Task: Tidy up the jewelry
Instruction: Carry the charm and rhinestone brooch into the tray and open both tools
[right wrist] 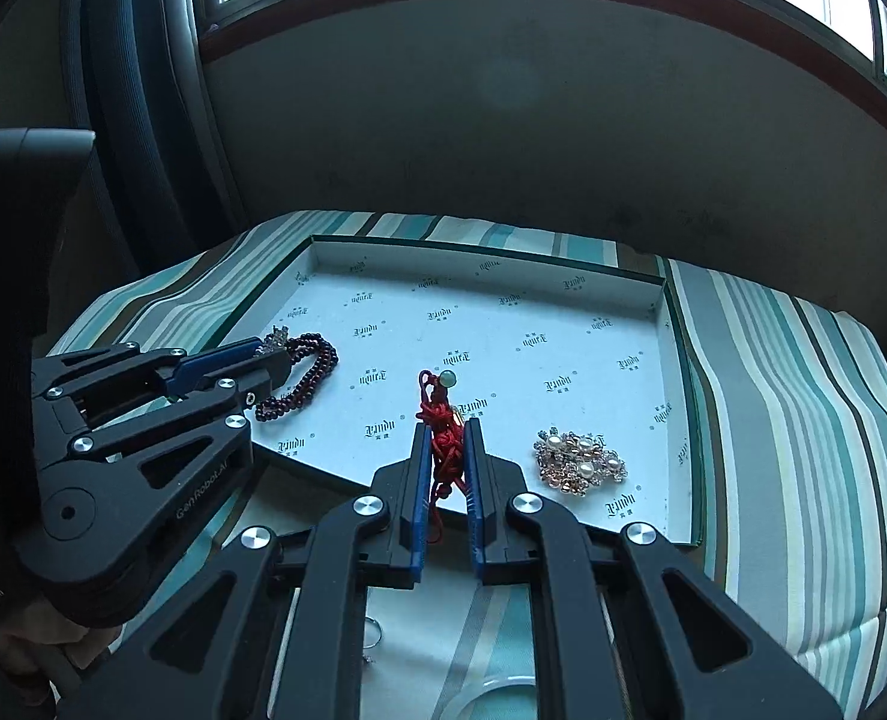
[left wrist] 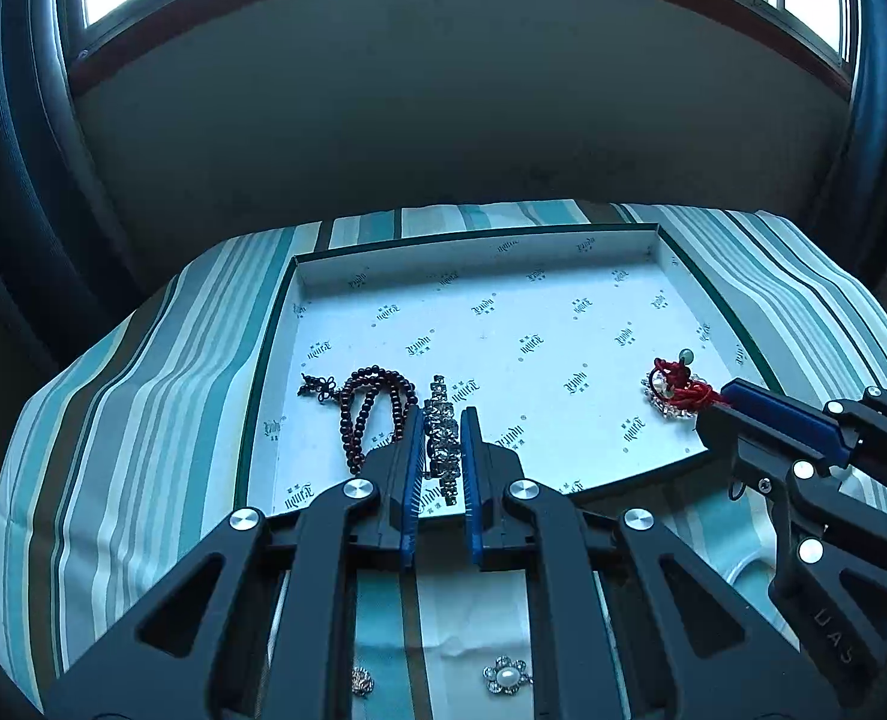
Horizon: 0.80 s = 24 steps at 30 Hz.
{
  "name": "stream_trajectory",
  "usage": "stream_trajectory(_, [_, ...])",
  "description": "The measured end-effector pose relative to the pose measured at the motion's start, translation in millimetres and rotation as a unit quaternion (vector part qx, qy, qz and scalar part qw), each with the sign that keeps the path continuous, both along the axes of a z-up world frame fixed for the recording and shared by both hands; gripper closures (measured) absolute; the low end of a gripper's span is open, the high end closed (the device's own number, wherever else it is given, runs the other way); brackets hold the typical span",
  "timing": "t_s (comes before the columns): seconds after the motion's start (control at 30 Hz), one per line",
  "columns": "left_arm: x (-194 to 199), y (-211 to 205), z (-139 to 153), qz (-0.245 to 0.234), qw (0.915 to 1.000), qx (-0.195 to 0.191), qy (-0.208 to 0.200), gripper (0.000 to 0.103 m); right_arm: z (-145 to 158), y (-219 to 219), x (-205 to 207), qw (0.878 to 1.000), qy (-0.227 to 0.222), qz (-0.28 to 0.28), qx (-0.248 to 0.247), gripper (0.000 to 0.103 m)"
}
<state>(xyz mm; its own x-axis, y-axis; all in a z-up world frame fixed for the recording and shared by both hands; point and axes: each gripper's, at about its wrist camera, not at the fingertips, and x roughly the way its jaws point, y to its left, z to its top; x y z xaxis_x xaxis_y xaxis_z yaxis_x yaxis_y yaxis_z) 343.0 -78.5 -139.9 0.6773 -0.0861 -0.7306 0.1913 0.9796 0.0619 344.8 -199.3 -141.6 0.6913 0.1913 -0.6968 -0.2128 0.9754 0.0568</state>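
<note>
A shallow white tray (left wrist: 479, 243) with printed logos lies on a striped cloth. My left gripper (left wrist: 442, 423) is shut on a silver rhinestone bracelet (left wrist: 443, 450) at the tray's near left; in the right wrist view this left gripper (right wrist: 269, 354) shows the stones at its tip. Beside it lies a dark red bead bracelet (left wrist: 371, 408) (right wrist: 305, 372). My right gripper (right wrist: 448, 429) is shut on a red knotted cord (right wrist: 446, 450) with a green bead (right wrist: 448, 380), over the tray's near edge. To its right rests a pearl and rhinestone cluster (right wrist: 581, 462) (left wrist: 659, 402).
On the striped cloth (left wrist: 143, 420) in front of the tray lie a pearl brooch (left wrist: 506, 675), a small sparkly piece (left wrist: 361, 681), a thin ring (right wrist: 374, 630) and a white bangle (right wrist: 491, 696). A dark wall under a window stands behind the table.
</note>
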Motion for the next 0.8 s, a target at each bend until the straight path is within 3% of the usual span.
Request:
stream_trajectory(0.23, [43,-3,-33,0.019,0.9996,-0.001,0.021,0.091,-29,3,36,0.999,0.032,-0.006,0.000,0.092])
stream_trajectory(0.6, [59,-9,-55,0.011,0.9991,0.007,0.040,0.090,-47,4,45,0.999,0.053,-0.013,0.000,0.091])
stream_trajectory(0.63, [59,-8,-56,0.012,0.9991,0.008,0.041,0.087,-47,5,45,0.999,0.052,-0.013,-0.001,0.091])
stream_trajectory(0.73, [57,-8,-57,0.012,0.9991,0.010,0.039,0.063,-47,5,43,0.999,0.052,-0.013,-0.002,0.090])
stream_trajectory(0.8, [54,-7,-53,0.010,0.9993,0.008,0.034,0.058,-43,5,42,0.999,0.049,-0.015,-0.001,0.090])
